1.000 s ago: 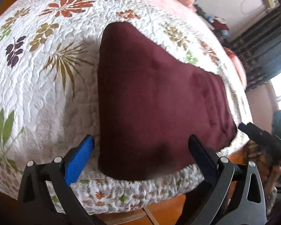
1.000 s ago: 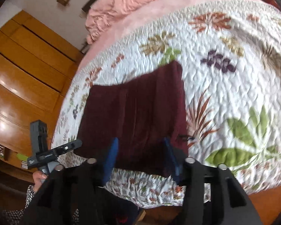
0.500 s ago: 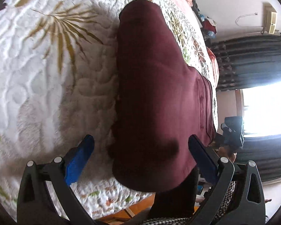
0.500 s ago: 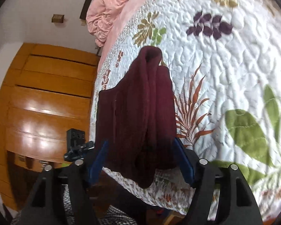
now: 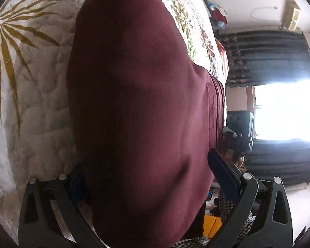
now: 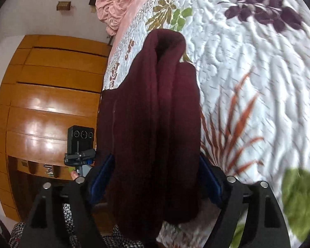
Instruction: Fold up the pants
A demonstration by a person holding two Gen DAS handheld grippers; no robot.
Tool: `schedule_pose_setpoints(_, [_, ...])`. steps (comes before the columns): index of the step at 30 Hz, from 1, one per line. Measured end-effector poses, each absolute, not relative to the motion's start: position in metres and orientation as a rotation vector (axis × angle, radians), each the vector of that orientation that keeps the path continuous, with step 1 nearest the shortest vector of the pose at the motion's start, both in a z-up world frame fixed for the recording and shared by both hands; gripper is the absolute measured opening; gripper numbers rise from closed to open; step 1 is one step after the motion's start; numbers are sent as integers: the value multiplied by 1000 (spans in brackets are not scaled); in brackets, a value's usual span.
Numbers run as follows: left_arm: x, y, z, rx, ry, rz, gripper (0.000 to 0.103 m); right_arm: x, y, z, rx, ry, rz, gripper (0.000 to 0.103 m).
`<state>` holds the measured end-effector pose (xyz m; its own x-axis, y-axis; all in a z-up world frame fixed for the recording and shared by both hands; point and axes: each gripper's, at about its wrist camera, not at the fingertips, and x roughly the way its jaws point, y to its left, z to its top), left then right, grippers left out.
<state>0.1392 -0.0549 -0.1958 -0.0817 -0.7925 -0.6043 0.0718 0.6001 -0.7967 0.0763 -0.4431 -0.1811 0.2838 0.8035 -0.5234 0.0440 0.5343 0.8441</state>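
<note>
Right wrist view: the pants (image 6: 155, 136), maroon and folded into a thick bundle, lie on the quilt (image 6: 258, 95) at the bed's edge, running forward from between the fingers of the right gripper (image 6: 156, 184). Its jaws have just been opening; the blue pads (image 6: 102, 179) flank the bundle, but whether they still press it I cannot tell. Beyond the left finger stands the wardrobe (image 6: 47, 107).

Left wrist view: the pants (image 5: 138, 113) fill the gap of the left gripper (image 5: 146, 177), spread wide, the right finger (image 5: 225, 175) clear of the cloth. No containers or readable writing show.
</note>
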Motion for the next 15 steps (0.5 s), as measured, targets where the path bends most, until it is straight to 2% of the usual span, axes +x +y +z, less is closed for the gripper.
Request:
schedule_pose_setpoints(1, [141,-53,-196,-665,1482,-795,98,74,-442,-179,871,1187,601,72])
schedule_pose_setpoints(3, [140,-48,-197,-675,1482,-727,70,75,-438,-176,826,1180,582,61])
schedule_pose_setpoints(4, [140,-47,-198,-652,1491,-701,58,72,-438,-174,822,1164,584,51])
schedule_pose_setpoints(5, [138,-45,-197,-653,1483,-700,50,68,-438,-171,825,1148,586,45])
schedule_pose_setpoints(8, [131,-46,-190,-654,1432,-715,38,55,-435,-156,795,1110,580,40])
schedule_pose_setpoints(15, [123,-58,-166,-717,1308,-779,33,52,-426,-128,753,1066,579,38])
